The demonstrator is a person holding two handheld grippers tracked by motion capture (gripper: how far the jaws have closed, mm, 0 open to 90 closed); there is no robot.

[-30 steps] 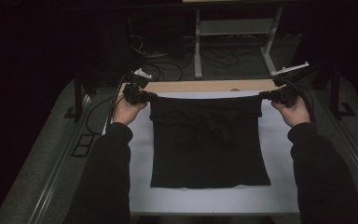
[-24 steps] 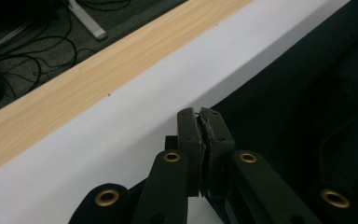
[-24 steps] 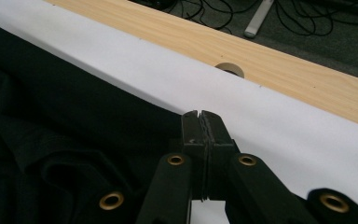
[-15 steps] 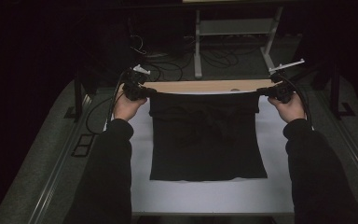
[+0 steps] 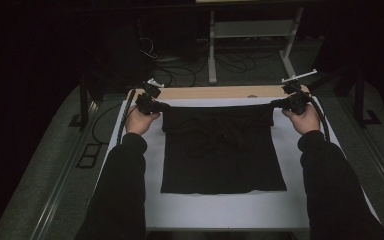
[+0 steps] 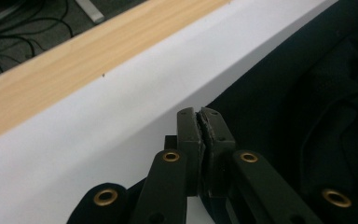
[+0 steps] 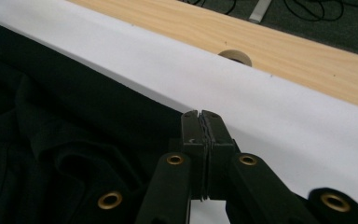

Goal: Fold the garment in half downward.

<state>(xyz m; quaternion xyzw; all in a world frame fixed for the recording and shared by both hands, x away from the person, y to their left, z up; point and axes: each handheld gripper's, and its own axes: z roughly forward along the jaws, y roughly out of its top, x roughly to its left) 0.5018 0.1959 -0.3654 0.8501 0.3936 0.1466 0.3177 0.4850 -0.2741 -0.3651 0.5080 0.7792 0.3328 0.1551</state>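
Both claws clamp the black garment's edge.

Plain black garment on white sheet (pale wooden table edge)

No readable text, label, brand, number or sign anywhere; none on the black cloth; none on the white sheet; none on the wooden edge; none on either tool.
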